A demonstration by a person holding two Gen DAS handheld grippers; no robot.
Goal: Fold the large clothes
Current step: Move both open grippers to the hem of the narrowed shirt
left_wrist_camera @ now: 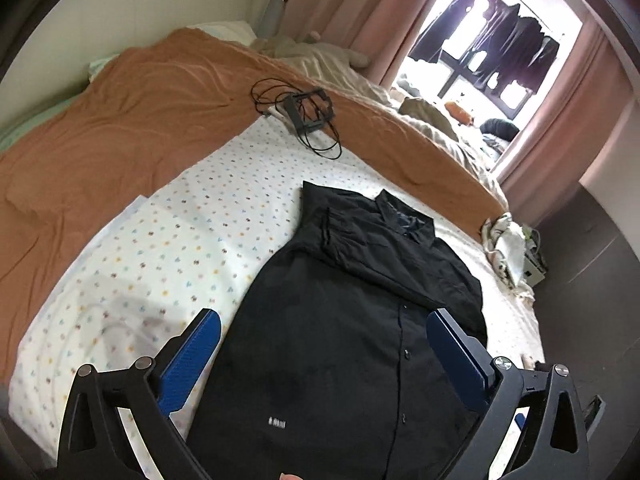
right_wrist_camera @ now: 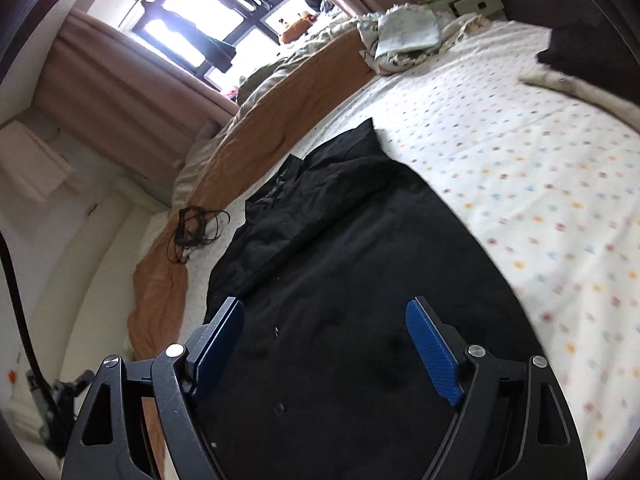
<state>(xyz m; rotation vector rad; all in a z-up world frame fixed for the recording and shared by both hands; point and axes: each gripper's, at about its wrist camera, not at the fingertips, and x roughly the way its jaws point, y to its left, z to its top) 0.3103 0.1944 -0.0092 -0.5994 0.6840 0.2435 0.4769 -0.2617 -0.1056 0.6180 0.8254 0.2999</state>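
A black button-up shirt (left_wrist_camera: 352,320) lies flat on the dotted white bedsheet (left_wrist_camera: 168,240), its sleeves folded in over the chest and its collar pointing away from me. My left gripper (left_wrist_camera: 324,320) hangs above the shirt's lower half, open wide, blue pads (left_wrist_camera: 192,356) apart with nothing between them. In the right wrist view the same shirt (right_wrist_camera: 360,280) spreads under my right gripper (right_wrist_camera: 326,312), which is also open and holds nothing; its blue pads (right_wrist_camera: 432,356) stand clear above the cloth.
An orange blanket (left_wrist_camera: 120,128) covers the bed's far side, with a black frame and coiled cable (left_wrist_camera: 308,110) on its edge. A crumpled pale cloth (left_wrist_camera: 506,244) lies at the bed's right corner. Pink curtains (left_wrist_camera: 360,12) frame a bright window hung with dark clothes.
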